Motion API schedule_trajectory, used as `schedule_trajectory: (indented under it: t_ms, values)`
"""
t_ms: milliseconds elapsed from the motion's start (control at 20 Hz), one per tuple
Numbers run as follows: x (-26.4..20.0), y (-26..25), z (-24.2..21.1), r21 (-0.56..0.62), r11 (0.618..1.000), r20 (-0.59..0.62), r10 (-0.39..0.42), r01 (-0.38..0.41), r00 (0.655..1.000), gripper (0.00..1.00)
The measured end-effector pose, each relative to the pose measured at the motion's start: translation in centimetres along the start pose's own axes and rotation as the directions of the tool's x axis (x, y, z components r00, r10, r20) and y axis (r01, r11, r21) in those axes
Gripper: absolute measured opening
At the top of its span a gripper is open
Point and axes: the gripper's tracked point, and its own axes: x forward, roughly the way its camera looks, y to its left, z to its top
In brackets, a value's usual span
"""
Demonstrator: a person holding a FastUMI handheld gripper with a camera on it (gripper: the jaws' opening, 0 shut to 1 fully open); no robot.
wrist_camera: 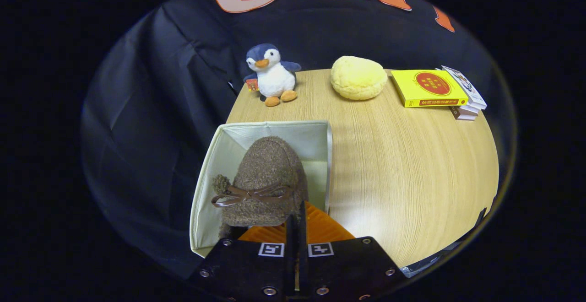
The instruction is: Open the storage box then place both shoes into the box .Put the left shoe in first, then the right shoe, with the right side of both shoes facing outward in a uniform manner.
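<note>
A brown fuzzy shoe (pixel 268 178) with a brown bow across its top hangs inside the open cream fabric storage box (pixel 274 125), its toe pointing away from me. The box stands at the left edge of the wooden table (pixel 412 169). My gripper (pixel 296 222) is at the rear rim of the shoe, its two fingers pressed nearly together on that rim, shut on the shoe. The shoe's heel and the box floor beneath it are hidden. Whether another shoe lies in the box cannot be told.
At the far side of the table stand a plush penguin (pixel 272 75), a round yellow bun-shaped cushion (pixel 358 78) and a yellow book (pixel 428 88) on a small stack of books (pixel 467 110). Bare tabletop lies to the right of the box.
</note>
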Motion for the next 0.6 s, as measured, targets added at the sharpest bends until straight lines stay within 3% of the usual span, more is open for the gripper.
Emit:
schedule_trajectory:
  t_ms: [200, 350, 600]
  values:
    - [-0.4, 1.0, -0.7, 0.004, 0.999, -0.029, 0.038, -0.038, 0.999, 0.18]
    - [-2.1, 1.5, 0.2, 0.025, 0.993, -0.001, 0.117, -0.117, 0.993, 0.24]
    - [-6.7, -1.3, 3.9, -0.009, 0.982, 0.134, 0.188, -0.189, 0.973, 0.35]
